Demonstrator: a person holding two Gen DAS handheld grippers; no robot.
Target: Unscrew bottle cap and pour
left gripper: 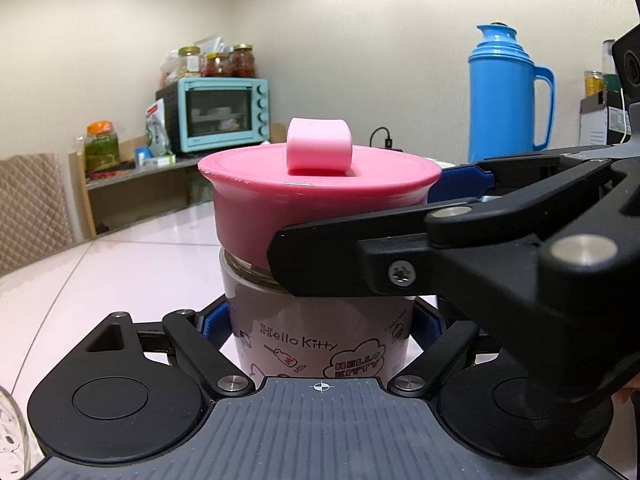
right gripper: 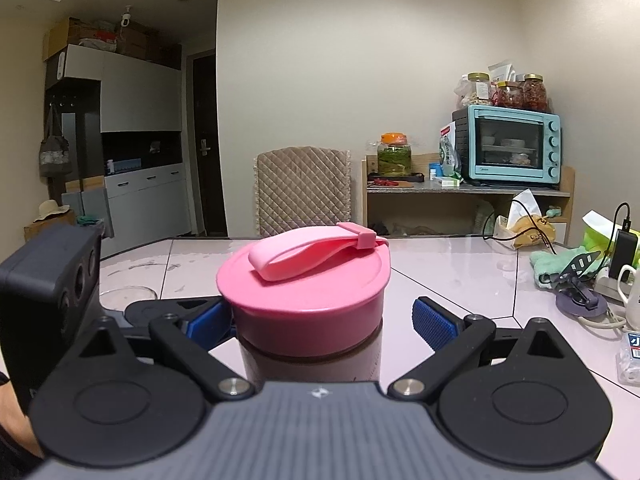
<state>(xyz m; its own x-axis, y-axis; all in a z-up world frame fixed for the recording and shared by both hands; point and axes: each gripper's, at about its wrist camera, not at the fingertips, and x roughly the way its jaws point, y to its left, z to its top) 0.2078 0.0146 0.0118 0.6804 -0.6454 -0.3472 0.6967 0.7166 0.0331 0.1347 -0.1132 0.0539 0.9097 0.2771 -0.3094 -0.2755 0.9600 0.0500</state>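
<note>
A glass Hello Kitty bottle (left gripper: pixel 320 336) with a pink screw cap (left gripper: pixel 316 204) and a pale pink strap stands upright on the table. My left gripper (left gripper: pixel 320 324) is shut on the bottle's body, its blue pads pressed against both sides. My right gripper (right gripper: pixel 320 320) is around the cap (right gripper: pixel 308 300), seen from the side in the left wrist view. Its jaws are open: the right pad (right gripper: pixel 434 322) stands clear of the cap, and the left pad (right gripper: pixel 208 322) is close beside it.
A clear glass (right gripper: pixel 128 296) stands on the table to the left, its edge showing in the left wrist view (left gripper: pixel 12 436). A blue thermos (left gripper: pixel 506 92) stands behind. A green cloth (right gripper: pixel 560 264), phone stand, white mug and cables lie at the right. A chair (right gripper: pixel 302 190) is across the table.
</note>
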